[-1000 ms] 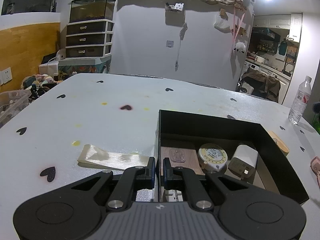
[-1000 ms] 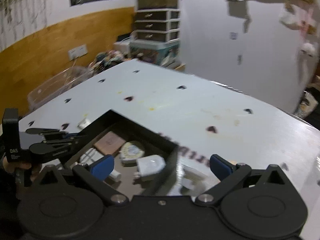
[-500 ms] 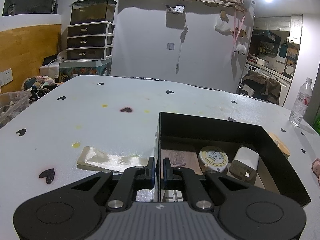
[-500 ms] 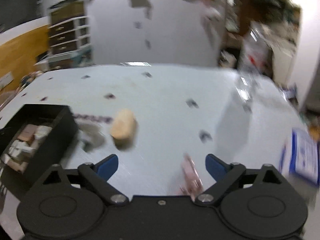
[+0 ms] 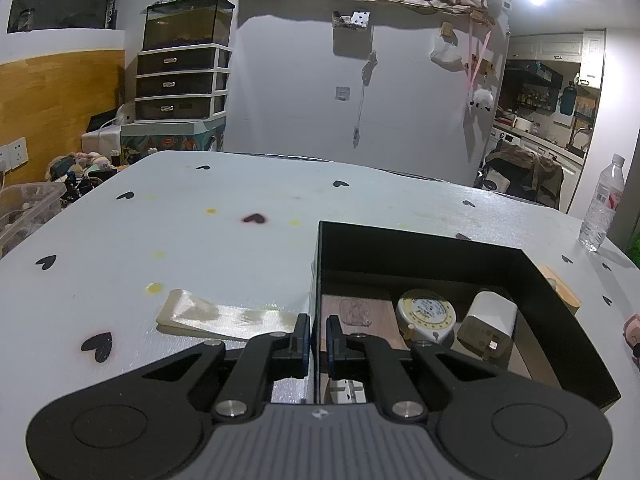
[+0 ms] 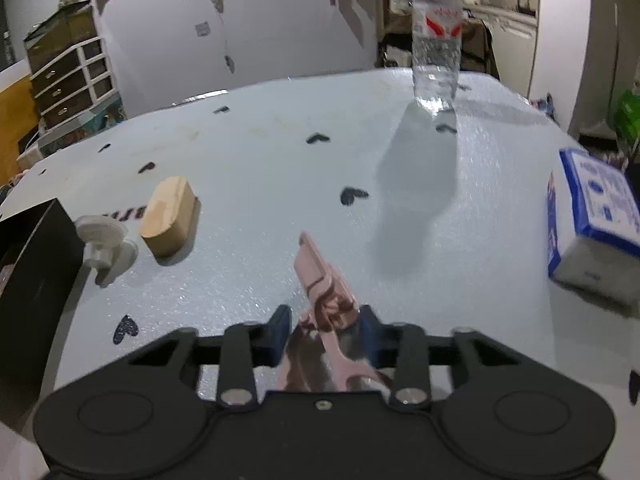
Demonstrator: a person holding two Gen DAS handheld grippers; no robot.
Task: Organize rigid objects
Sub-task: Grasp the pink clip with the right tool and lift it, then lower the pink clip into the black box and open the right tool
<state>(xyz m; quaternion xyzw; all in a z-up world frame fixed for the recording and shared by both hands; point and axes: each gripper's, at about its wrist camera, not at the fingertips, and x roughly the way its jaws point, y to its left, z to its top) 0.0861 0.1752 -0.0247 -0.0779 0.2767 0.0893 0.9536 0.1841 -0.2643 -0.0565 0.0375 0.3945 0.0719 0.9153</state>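
No writing reads clearly; I only make out a red label on the water bottle (image 6: 436,36). My left gripper (image 5: 318,334) is clamped on the near wall of the black box (image 5: 568,308), which holds a round tape measure (image 5: 426,314) and white charger (image 5: 488,322). My right gripper (image 6: 323,336) brackets a pink clip (image 6: 324,292) on the surface (image 6: 260,168), its pads not visibly touching.
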